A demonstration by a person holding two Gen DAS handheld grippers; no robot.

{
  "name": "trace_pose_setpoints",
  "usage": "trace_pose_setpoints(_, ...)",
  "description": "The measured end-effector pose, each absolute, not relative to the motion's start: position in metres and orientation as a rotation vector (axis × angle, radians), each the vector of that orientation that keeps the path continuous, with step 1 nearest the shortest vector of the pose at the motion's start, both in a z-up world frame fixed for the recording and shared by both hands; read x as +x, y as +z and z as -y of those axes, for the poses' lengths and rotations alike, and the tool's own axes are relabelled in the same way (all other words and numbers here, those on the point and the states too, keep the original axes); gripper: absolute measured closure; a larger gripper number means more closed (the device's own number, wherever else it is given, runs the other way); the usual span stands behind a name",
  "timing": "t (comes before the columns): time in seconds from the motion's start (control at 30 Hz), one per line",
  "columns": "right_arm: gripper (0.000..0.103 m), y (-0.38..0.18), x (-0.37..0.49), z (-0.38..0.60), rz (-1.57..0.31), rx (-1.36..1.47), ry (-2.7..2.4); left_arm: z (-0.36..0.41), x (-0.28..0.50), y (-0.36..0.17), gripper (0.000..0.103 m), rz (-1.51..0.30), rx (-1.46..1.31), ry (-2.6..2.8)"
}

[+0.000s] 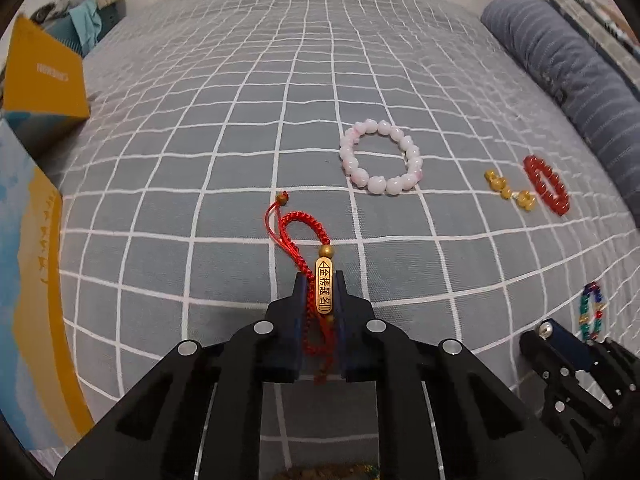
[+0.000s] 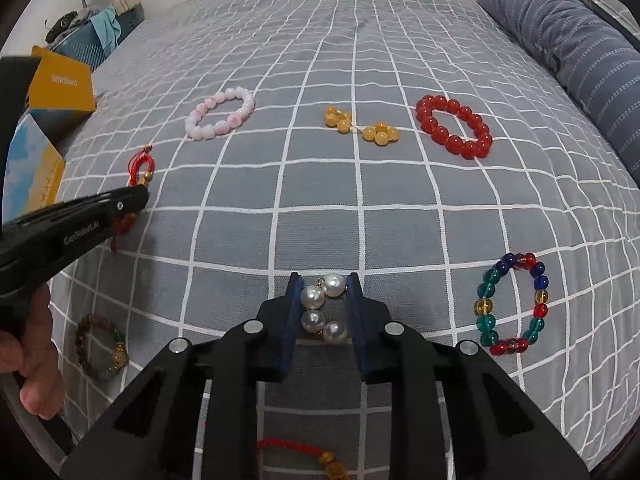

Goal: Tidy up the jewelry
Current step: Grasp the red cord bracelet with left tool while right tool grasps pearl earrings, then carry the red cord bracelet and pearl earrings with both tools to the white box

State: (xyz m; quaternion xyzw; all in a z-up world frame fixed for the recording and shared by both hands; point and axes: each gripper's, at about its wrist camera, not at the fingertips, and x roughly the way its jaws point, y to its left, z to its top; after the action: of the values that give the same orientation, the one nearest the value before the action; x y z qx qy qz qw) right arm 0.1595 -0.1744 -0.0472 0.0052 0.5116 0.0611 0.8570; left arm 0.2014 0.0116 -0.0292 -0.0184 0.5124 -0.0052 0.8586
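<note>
My left gripper [image 1: 319,280] is shut on a red braided cord bracelet [image 1: 308,236] with a gold inscribed bar; its loop hangs out over the grey checked bedspread [image 1: 224,128]. From the right wrist view the same gripper [image 2: 140,196] comes in from the left with the red cord [image 2: 141,166] in it. My right gripper [image 2: 323,284] has its jaws around white pearl earrings [image 2: 323,308] lying on the bed; the jaws touch the pearls at the tip. A pink bead bracelet [image 2: 222,114], yellow bead earrings [image 2: 362,126], a red bead bracelet [image 2: 454,126] and a multicolour bead bracelet [image 2: 512,304] lie apart on the bed.
An open yellow and blue box [image 1: 38,92] stands at the left edge of the bed. A brown and green bead bracelet [image 2: 102,348] lies near the left hand. Another red cord with a gold charm [image 2: 320,456] lies under the right gripper. A striped blue pillow [image 2: 572,36] lies at the right.
</note>
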Motion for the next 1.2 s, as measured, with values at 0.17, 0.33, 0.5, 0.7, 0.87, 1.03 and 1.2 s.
trace_pose_setpoints(0.17, 0.081, -0.045, 0.160, 0.173, -1.054, 0.000, 0.108, -0.014, 0.198, -0.025, 0.091, -1.063, -0.035, -0.016)
trace_pose_setpoints(0.33, 0.081, -0.041, 0.158, 0.172, -1.029, -0.012, 0.093, -0.015, 0.193, -0.021, 0.091, -1.044, -0.027, -0.019)
trace_pose_setpoints(0.5, 0.081, -0.036, 0.156, 0.173, -1.006, -0.015, 0.082, -0.014, 0.187, -0.017, 0.091, -1.028, -0.027, -0.022)
trace_pose_setpoints(0.7, 0.081, -0.027, 0.153, 0.175, -0.960, -0.013, 0.070, -0.014, 0.177, -0.011, 0.091, -0.995, -0.023, -0.026)
trace_pose_setpoints(0.87, 0.081, -0.020, 0.150, 0.177, -0.916, -0.009, 0.047, -0.010, 0.165, -0.005, 0.091, -0.930, -0.020, -0.037)
trace_pose_setpoints(1.03, 0.081, -0.012, 0.148, 0.181, -0.865, -0.008, 0.019, -0.007, 0.155, 0.002, 0.091, -0.874, -0.021, -0.050)
trace_pose_setpoints(1.2, 0.081, -0.006, 0.145, 0.183, -0.821, -0.007, 0.004, -0.007, 0.149, 0.009, 0.091, -0.815, -0.026, -0.048)
